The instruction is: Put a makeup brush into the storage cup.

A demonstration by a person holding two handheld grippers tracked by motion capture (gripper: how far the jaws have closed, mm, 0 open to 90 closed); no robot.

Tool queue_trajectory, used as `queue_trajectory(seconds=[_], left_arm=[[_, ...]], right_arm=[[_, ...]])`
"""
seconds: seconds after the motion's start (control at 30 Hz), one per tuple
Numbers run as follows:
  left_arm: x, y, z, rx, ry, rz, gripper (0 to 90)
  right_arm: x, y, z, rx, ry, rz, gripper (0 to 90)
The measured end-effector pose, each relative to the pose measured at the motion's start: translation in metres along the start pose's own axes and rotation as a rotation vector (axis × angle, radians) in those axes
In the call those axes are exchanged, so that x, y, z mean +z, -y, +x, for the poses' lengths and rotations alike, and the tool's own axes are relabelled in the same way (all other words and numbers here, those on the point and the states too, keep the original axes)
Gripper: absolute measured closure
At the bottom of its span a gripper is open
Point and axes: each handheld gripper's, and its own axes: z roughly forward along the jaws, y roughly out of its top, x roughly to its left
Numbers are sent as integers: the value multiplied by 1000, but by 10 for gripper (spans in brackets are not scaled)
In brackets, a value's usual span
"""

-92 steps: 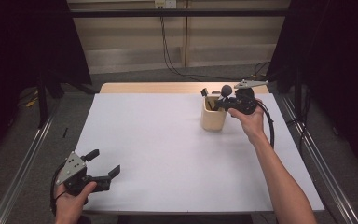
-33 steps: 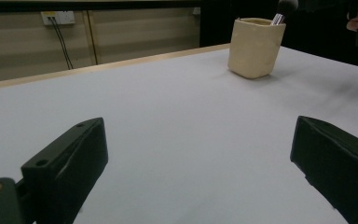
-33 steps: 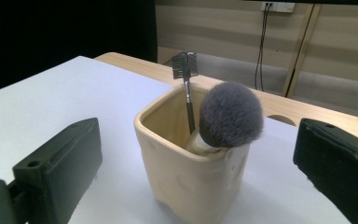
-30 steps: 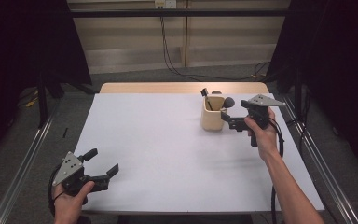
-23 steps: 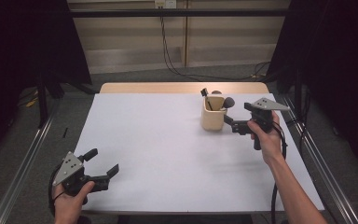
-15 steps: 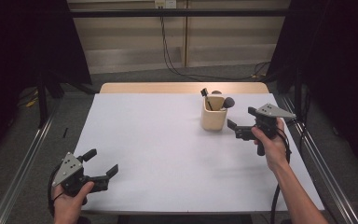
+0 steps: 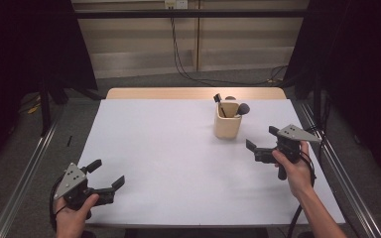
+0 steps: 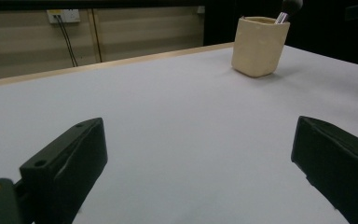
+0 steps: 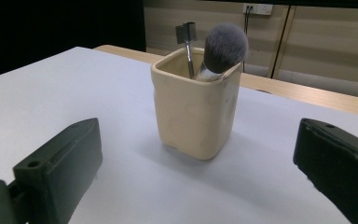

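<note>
A cream square cup (image 7: 227,125) (image 9: 195,112) (image 8: 259,45) stands upright on the white table at the back right. In it lean a round grey-bristled makeup brush (image 9: 224,48) (image 7: 242,108) and a small black comb-headed tool (image 9: 186,33) (image 7: 218,98). My right gripper (image 7: 262,142) (image 9: 200,186) is open and empty, a short way right and in front of the cup, jaws pointing at it. At the front left corner my left gripper (image 7: 107,174) (image 8: 200,182) is held open, empty, low over the table.
The white table top (image 7: 168,158) has a bare wooden strip (image 7: 188,93) along its far edge. Metal rails (image 7: 25,173) run down both sides. Cables (image 7: 178,54) hang on the back wall, dark curtains at both sides.
My right gripper has drawn back from the cup toward the front right, open and empty, leaving the brush in the cup. The left gripper has stayed in place.
</note>
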Motion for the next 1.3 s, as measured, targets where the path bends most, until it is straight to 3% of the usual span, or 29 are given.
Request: queue_trajectory(seconds=[0.2, 0.63, 0.9, 1.3], left_arm=[[-2, 0, 0, 1, 0, 0, 34], [-5, 1, -2, 6, -5, -6, 34], [-8, 2, -1, -12, -23, -4, 34], [-9, 2, -4, -3, -20, -4, 33]], right_arm=[[-15, 9, 4, 14, 6, -14, 11], [-42, 39, 6, 41, 27, 11, 12], [-57, 46, 6, 42, 56, 9, 16], [-69, 59, 6, 45, 55, 32, 14]])
